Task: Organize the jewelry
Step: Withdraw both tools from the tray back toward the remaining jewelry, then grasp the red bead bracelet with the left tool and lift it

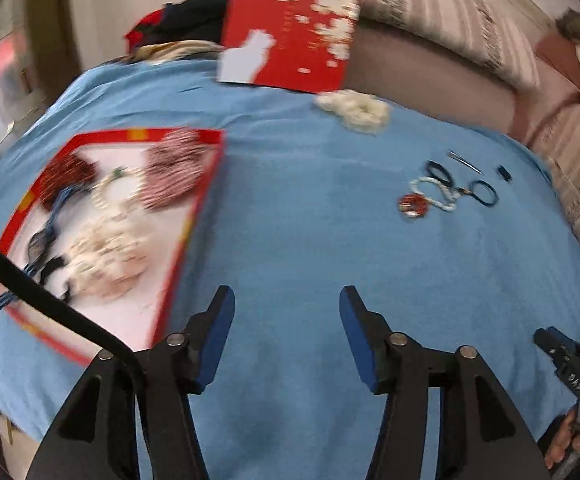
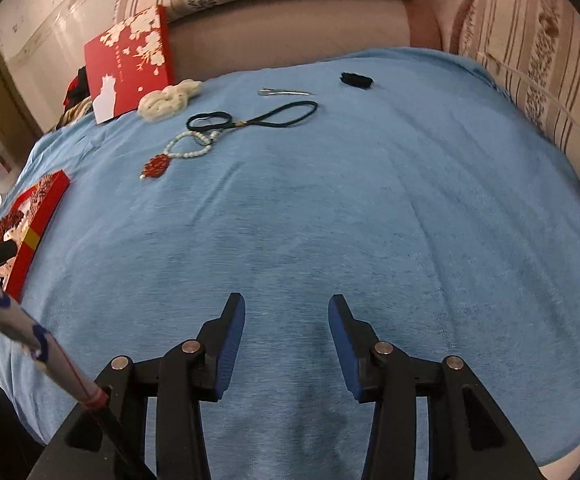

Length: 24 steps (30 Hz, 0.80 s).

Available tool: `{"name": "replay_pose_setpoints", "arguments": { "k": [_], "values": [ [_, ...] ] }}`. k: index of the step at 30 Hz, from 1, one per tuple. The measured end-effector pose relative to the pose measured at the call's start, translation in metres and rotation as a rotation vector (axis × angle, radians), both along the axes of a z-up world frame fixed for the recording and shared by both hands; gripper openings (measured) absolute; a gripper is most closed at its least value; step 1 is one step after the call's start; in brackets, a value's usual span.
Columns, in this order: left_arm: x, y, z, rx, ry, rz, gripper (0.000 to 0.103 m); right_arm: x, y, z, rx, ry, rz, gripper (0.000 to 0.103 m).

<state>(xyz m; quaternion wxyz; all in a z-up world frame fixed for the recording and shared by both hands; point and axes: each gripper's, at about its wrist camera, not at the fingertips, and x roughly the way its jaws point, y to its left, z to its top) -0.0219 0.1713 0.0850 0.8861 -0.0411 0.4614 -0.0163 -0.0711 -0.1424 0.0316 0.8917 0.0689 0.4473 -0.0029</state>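
On the far left of the blue cloth [image 1: 290,220] lies an open red tray [image 1: 205,204], its pale floor crowded with jewelry: a dark red beaded bunch [image 1: 67,178], a pink-and-white beaded bunch [image 1: 175,172], a pale bead ring [image 1: 115,190], a heap of cream beads [image 1: 107,252] and a blue strand [image 1: 51,216] (all blurred, so finer detail cannot be told). Beside the tray, toward the back edge, a red lid with white blossoms [image 2: 129,64] stands tilted against the sofa [image 2: 290,24], and a cream knotted bundle [image 2: 167,100] rests just in front of it. Near the middle, the left gripper [image 1: 286,300] hangs over bare cloth, jaws parted, nothing between them. Further right sits a loose cluster: a white bead strand with a red pendant [image 2: 155,166], touching a dark looped cord [image 2: 249,118], with a slim metal clip [image 2: 285,92] just behind and a small black item [image 2: 356,79] off to the right. The right gripper [image 2: 286,308] likewise hovers over empty cloth, well short of that cluster, jaws apart and gripping nothing.
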Motion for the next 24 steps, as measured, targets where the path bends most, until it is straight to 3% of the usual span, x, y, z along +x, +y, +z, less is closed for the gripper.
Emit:
{"name": "replay_pose_setpoints", "arguments": {
  "k": [10,16,17,18,20,24],
  "values": [
    [0.084,-0.077,-0.027,-0.040,0.041,-0.150,0.054,0.019,-0.021,-0.011,0.046,-0.018,0.000,0.048],
    [0.125,-0.124,-0.047,-0.006,0.053,-0.256,0.053,0.032,-0.034,-0.018,0.107,-0.024,-0.022,0.048],
    [0.131,-0.131,-0.051,0.009,0.057,-0.266,0.047,0.033,-0.036,-0.019,0.114,-0.025,-0.025,0.048],
    [0.138,-0.137,-0.056,0.025,0.070,-0.274,0.031,0.034,-0.037,-0.020,0.118,-0.026,-0.027,0.048],
    [0.147,-0.140,-0.064,0.031,0.107,-0.270,0.008,0.035,-0.038,-0.020,0.120,-0.030,-0.028,0.048],
    [0.133,-0.120,-0.044,-0.079,0.081,-0.256,0.007,0.034,-0.041,-0.020,0.121,-0.035,-0.024,0.048]
  ]
}}
